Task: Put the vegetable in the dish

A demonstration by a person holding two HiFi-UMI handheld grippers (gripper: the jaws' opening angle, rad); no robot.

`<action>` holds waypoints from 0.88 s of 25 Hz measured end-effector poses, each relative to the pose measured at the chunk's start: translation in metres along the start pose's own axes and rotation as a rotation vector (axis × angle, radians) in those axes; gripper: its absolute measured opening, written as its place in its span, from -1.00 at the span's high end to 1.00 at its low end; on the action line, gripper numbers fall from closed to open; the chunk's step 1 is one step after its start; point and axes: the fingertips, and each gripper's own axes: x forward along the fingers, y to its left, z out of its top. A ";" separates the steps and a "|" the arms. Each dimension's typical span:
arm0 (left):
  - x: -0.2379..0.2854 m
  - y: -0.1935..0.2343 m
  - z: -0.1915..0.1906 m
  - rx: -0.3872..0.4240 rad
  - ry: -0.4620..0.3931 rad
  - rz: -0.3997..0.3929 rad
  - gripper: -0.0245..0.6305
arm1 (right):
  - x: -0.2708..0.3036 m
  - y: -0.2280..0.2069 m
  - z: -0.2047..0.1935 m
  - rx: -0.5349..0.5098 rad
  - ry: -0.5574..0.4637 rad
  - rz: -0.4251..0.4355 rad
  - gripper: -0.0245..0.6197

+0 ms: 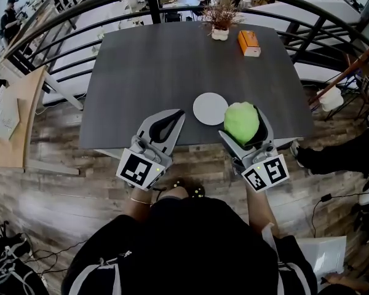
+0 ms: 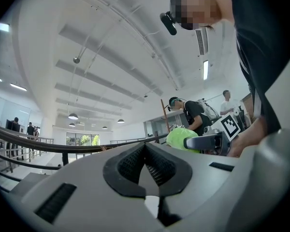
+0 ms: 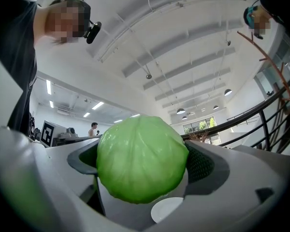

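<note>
The right gripper [image 1: 246, 125] clamps a round, pale green cabbage [image 1: 240, 120] between its jaws, low and right of centre in the head view. The right gripper view shows the cabbage [image 3: 141, 159] filling the gap, both dark pads pressed against its sides. It is lifted off the dark grey table [image 1: 154, 72], near the table's front edge. The white round dish [image 1: 209, 109] lies empty on the table just left of the cabbage in the head view; in the right gripper view a part of the dish [image 3: 166, 209] shows under the cabbage at the bottom of the frame.

The left gripper [image 1: 176, 115] sits at the lower left of centre over the table's near edge, its jaws pressed together with nothing between them; the left gripper view shows the two ribbed pads [image 2: 132, 162] meeting. The cabbage [image 2: 178, 138] appears in that view at the right, in the other gripper.

At the table's far side, near the top of the head view, stand a small potted dried plant [image 1: 220, 18] and, just right of it, an orange tissue box [image 1: 249, 43].
</note>
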 end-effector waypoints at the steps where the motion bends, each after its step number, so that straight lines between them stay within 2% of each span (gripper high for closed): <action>1: 0.001 0.003 -0.002 -0.008 0.015 0.001 0.94 | 0.004 0.000 -0.001 -0.002 0.002 0.001 -0.64; 3: 0.002 0.011 -0.007 -0.027 0.042 0.000 0.94 | 0.014 -0.002 -0.005 0.003 0.008 -0.003 -0.64; 6: 0.001 0.025 -0.012 -0.010 0.036 -0.012 0.94 | 0.028 -0.002 -0.010 0.011 0.021 -0.014 -0.64; 11: 0.008 0.047 -0.015 -0.062 0.074 -0.012 0.94 | 0.049 -0.007 -0.014 0.002 0.027 -0.034 -0.64; 22: 0.025 0.068 -0.029 -0.029 0.060 -0.042 0.94 | 0.072 -0.025 -0.038 0.005 0.075 -0.051 -0.64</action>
